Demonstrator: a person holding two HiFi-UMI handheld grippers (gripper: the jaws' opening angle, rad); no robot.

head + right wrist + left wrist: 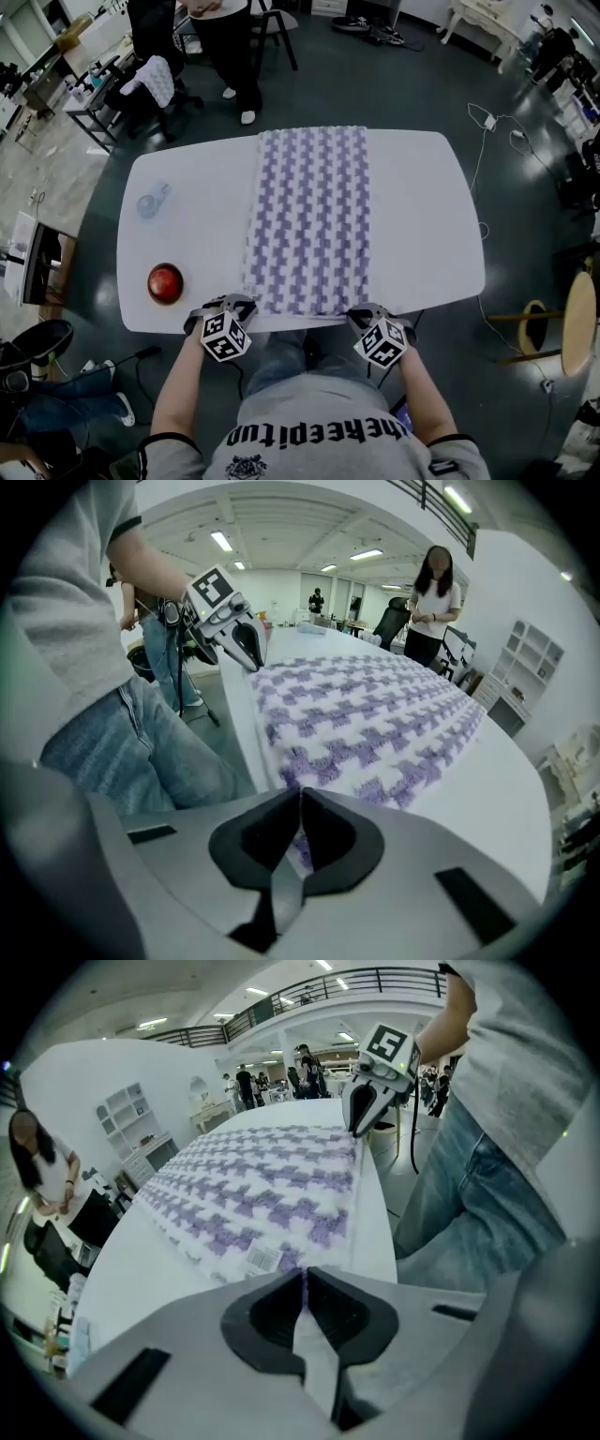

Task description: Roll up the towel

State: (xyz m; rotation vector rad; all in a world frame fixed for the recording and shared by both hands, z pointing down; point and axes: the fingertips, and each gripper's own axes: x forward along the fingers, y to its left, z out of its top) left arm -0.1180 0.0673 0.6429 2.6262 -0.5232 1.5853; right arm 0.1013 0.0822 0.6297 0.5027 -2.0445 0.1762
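A wide room with a dark floor (375, 84), seen from above, holds a white table (412, 216) with rounded corners that fills the middle of the head view. A towel (309, 220) with a purple and white blocky pattern lies spread flat down the centre of the table, reaching from the far edge to the near edge, with bare tabletop on both sides of it. The person wearing the camera stands at the near edge in a grey shirt and blue jeans, one gripper in each hand. The left gripper (244, 304) sits at the towel's near left corner and the right gripper (361, 315) at its near right corner, both angled down at the table edge. In the left gripper view the left gripper's (303, 1275) jaws are pressed together with a thin strip of purple towel edge caught between their tips; the right gripper (356, 1127) shows farther along the same edge. In the right gripper view the right gripper's (300, 795) jaws are likewise closed on purple and white fabric, with the left gripper (251, 653) visible beyond. A second person (230, 47) in dark trousers stands past the far side of the table, next to a dark chair (155, 89) draped with white cloth. A round red object (165, 283) rests on the table's near left part, well apart from the towel, and a small clear object (152, 201) lies farther back on the same side. A small white label (262, 1258) is sewn at the towel's corner just beside the left gripper's jaws.
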